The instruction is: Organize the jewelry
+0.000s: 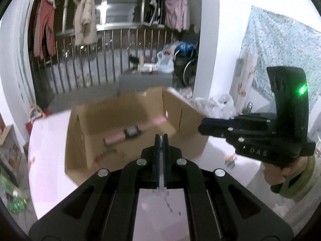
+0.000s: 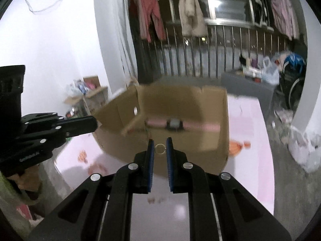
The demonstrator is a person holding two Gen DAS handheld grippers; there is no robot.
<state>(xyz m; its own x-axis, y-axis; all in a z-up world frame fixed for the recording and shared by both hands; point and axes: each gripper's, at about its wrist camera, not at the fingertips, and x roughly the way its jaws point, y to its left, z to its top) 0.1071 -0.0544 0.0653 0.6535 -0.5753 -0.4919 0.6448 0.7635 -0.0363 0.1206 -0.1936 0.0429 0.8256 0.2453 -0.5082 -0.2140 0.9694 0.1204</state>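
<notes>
An open cardboard box (image 1: 112,120) stands on a pink table; it also shows in the right wrist view (image 2: 192,100). Inside lies a pink roll with a dark grey middle (image 1: 132,132), seen too in the right wrist view (image 2: 174,124). My left gripper (image 1: 162,138) is shut, and a thin beaded chain (image 1: 166,198) hangs below its fingers. My right gripper (image 2: 160,146) is shut on a small metal ring (image 2: 160,148), held just in front of the box. The right gripper also shows in the left wrist view (image 1: 202,127), and the left one in the right wrist view (image 2: 94,123).
The pink table (image 2: 250,140) carries small orange and red bits (image 2: 236,146). Behind are a metal railing with hanging clothes (image 1: 84,18), a grey cabinet with bags (image 1: 146,78), a wheelchair (image 1: 186,68) and white plastic bags on the floor (image 2: 305,150).
</notes>
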